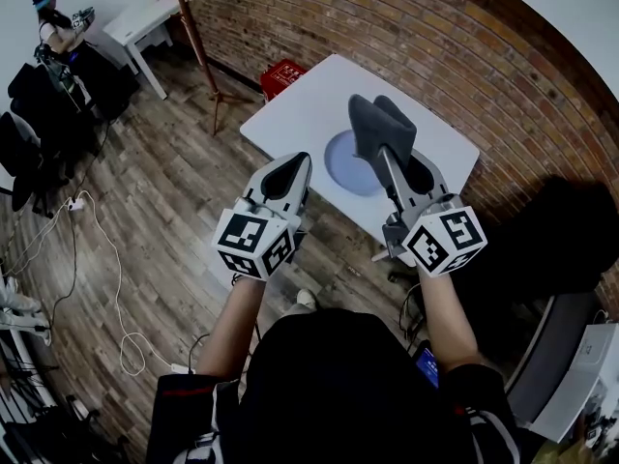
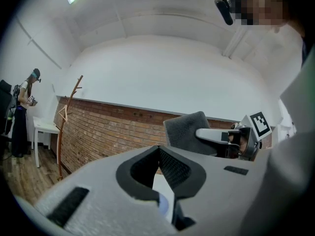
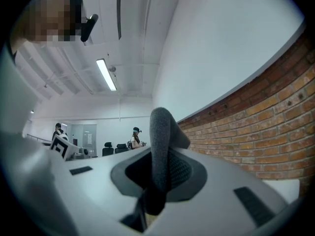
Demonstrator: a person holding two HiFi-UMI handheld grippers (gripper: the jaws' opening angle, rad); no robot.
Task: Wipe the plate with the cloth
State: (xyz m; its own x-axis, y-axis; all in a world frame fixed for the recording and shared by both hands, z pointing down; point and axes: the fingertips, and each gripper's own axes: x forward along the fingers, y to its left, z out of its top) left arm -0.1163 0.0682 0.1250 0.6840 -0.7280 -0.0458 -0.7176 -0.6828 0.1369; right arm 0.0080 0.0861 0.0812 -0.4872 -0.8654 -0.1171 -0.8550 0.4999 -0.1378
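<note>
- Far left, top corner: a person (image 1: 53, 22) standing by a small white side table (image 1: 145, 17), with dark office chairs (image 1: 24, 153) lower along the edge.
- Dark wood-plank floor (image 1: 145, 182) across the left half, crossed by loose white cables (image 1: 102, 249).
- Wooden coat stand (image 1: 193, 37) upright on the floor near the brick wall (image 1: 406, 37). Red crate (image 1: 283, 73) on the floor just beside the big table's left side.
- White table (image 1: 290, 114) set at an angle in the head view, its far side running close along the brick wall. Top plain and matte.
- Left gripper (image 1: 293, 165): jaws pressed together with nothing between them. Held about level, tip over the table's near-left edge in the head view, just left of the plate.
- Blue plate (image 1: 340, 167) lying flat on the table toward its near edge, between the two grippers as seen from above. Right part hidden behind the cloth and the right gripper.
- Right gripper (image 1: 387, 153): jaws clamped on the grey cloth (image 1: 379, 119), folded thick and standing up out of the pads. In the head view, overlapping the plate's right side; height above the plate not readable.
- Far right: brick wall curving down the frame, with a large dark shape (image 1: 571, 230) against it, too shadowed to identify.
</note>
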